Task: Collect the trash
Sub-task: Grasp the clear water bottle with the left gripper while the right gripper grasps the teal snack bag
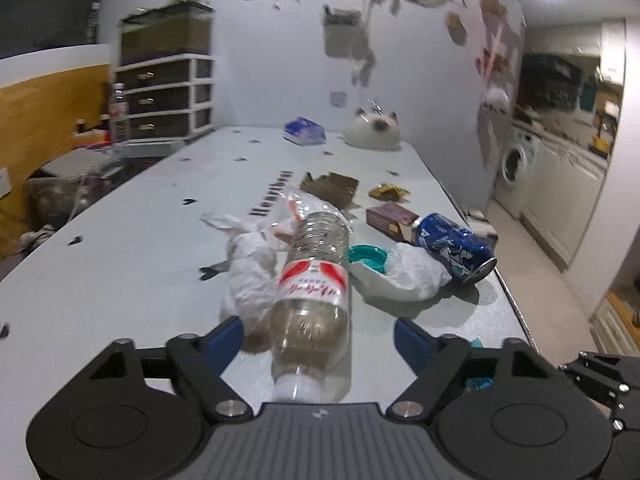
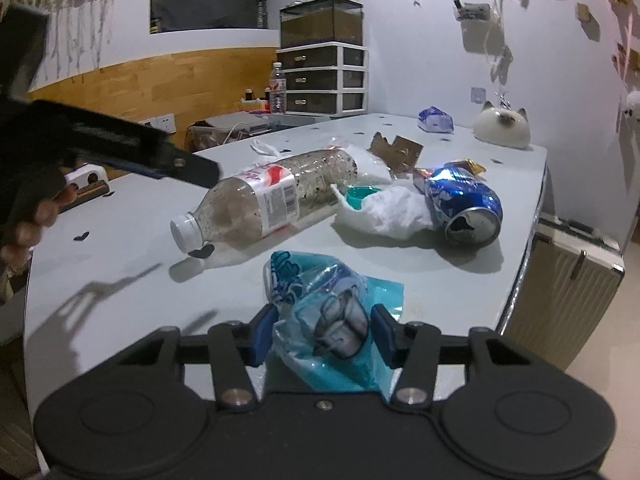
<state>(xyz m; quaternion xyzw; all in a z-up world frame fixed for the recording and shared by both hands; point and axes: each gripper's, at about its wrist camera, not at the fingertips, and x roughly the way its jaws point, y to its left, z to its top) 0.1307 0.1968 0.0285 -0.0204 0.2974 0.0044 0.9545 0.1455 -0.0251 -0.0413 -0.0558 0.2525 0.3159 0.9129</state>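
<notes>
A clear plastic bottle point(image 1: 310, 292) with a red and white label lies on the pale table point(image 1: 120, 280), cap toward me. My left gripper point(image 1: 320, 340) is open, with its jaws on either side of the bottle's neck end and not touching it. The bottle also shows in the right wrist view point(image 2: 264, 196). My right gripper point(image 2: 320, 334) is open around a blue and clear plastic wrapper point(image 2: 332, 316) lying near the table's front edge. A crushed blue can point(image 2: 466, 204), white crumpled tissue point(image 2: 388, 210) and a teal cap point(image 2: 360, 196) lie beyond it.
Torn cardboard point(image 2: 398, 150), a small purple box point(image 1: 390, 220), a yellow wrapper point(image 1: 388, 192) and a white crumpled bag point(image 1: 250, 272) lie further back. A cat figure point(image 2: 502, 128) and a tissue pack point(image 2: 436, 120) stand at the far end. A suitcase point(image 2: 560, 288) stands beside the table's right edge.
</notes>
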